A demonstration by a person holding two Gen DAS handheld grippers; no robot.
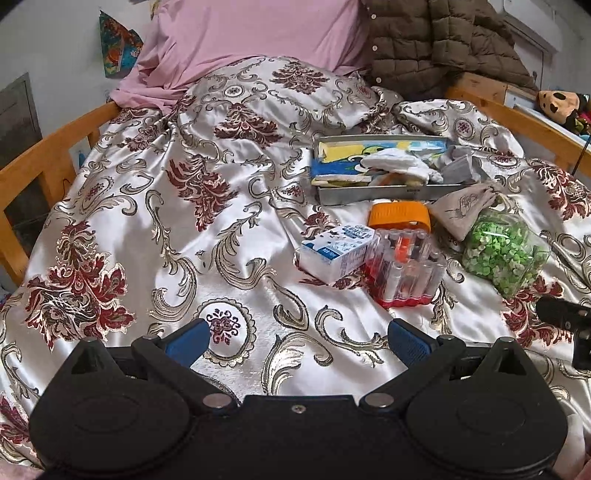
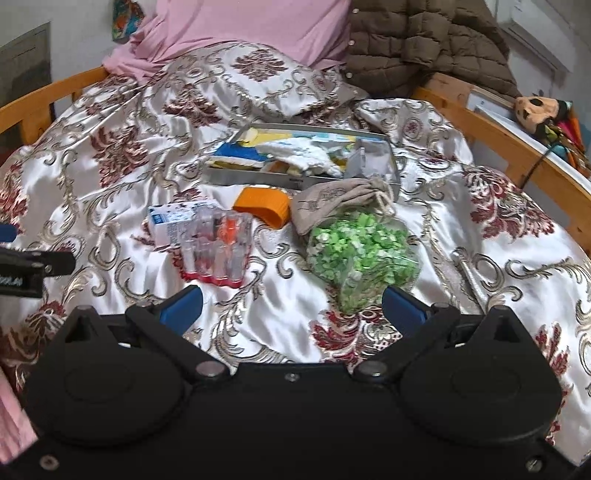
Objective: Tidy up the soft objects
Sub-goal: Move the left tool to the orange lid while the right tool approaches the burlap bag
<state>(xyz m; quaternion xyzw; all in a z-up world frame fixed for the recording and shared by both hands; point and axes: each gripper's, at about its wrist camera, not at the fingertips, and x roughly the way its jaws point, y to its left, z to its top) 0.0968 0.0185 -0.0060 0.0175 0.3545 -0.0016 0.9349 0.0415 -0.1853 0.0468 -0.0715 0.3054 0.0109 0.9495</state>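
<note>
A metal tray (image 1: 369,192) (image 2: 251,176) sits on the patterned bedspread, holding a blue-yellow cloth (image 1: 332,162), a white cloth (image 1: 391,162) (image 2: 299,153) and a grey cloth (image 1: 460,166) (image 2: 365,162). In front of it lie a beige drawstring pouch (image 1: 461,206) (image 2: 332,203), an orange band (image 1: 399,218) (image 2: 264,206), a milk carton (image 1: 332,251) (image 2: 173,221), a clear battery pack (image 1: 402,269) (image 2: 218,251) and a bag of green bits (image 1: 502,254) (image 2: 362,254). My left gripper (image 1: 299,339) is open and empty, well short of them. My right gripper (image 2: 291,310) is open and empty, just before the green bag.
A pink pillow (image 1: 258,37) (image 2: 251,26) and a brown quilted jacket (image 1: 443,40) (image 2: 424,44) lie at the head of the bed. Wooden bed rails (image 1: 44,155) (image 2: 517,140) run along both sides. A plush toy (image 1: 557,105) (image 2: 535,110) sits beyond the right rail.
</note>
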